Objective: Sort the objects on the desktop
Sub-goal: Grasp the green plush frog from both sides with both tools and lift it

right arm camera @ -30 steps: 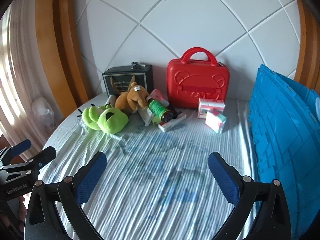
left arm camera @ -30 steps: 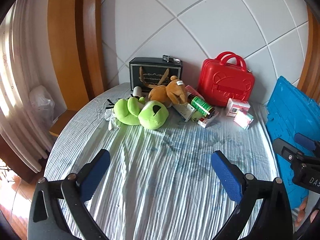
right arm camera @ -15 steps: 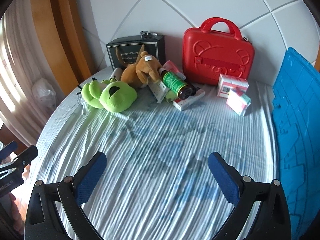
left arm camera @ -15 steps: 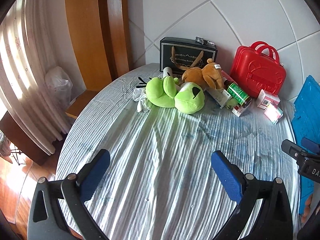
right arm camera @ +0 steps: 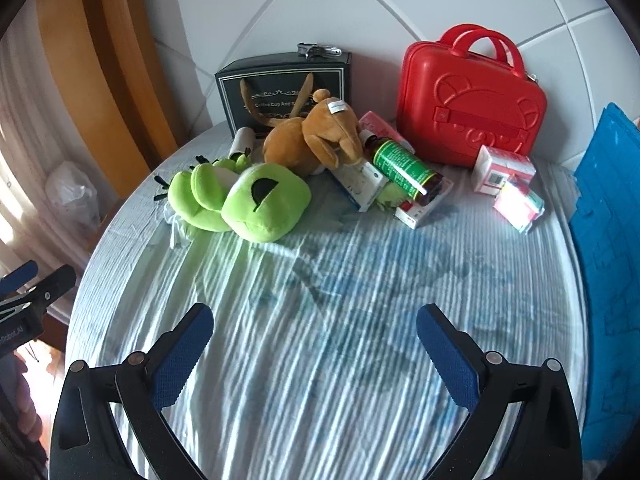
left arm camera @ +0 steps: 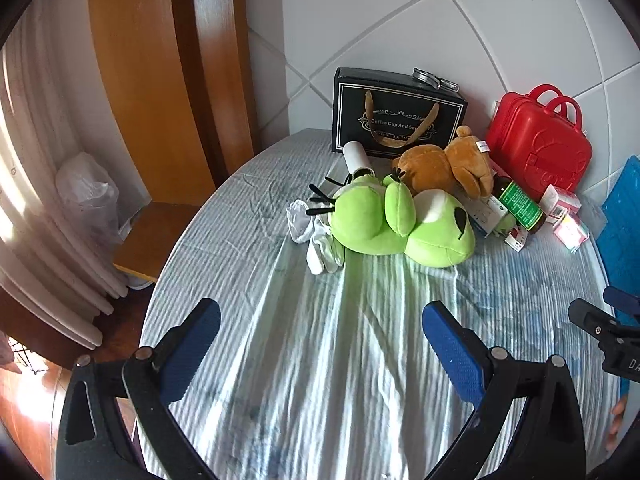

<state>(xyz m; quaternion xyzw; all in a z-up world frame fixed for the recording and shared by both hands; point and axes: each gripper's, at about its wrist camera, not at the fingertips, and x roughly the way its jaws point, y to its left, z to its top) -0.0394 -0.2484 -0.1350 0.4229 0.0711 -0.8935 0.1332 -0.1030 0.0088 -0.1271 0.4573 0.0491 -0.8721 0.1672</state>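
A green frog plush (left arm camera: 400, 224) (right arm camera: 240, 196) lies on the striped tablecloth, with a brown plush (left arm camera: 444, 168) (right arm camera: 316, 140) behind it. A green-labelled bottle (right arm camera: 404, 168) (left arm camera: 520, 204) rests on small boxes (right arm camera: 360, 184). Pink boxes (right arm camera: 508, 184) (left arm camera: 568, 224) sit to the right. My left gripper (left arm camera: 320, 340) hangs open over the near cloth, short of the frog. Also open and holding nothing, my right gripper (right arm camera: 314, 344) hovers nearer the table's middle.
A black gift box (left arm camera: 396, 120) (right arm camera: 280, 88) and a red case (left arm camera: 540, 140) (right arm camera: 472, 100) stand against the wall. A blue crate (right arm camera: 608, 220) flanks the right side. White socks (left arm camera: 316, 236) lie left of the frog. The round table's edge (left arm camera: 172, 248) drops off at left.
Both grippers have moved forward toward the pile, so the toys and boxes look larger. The left one has also swung left. Both stay open.
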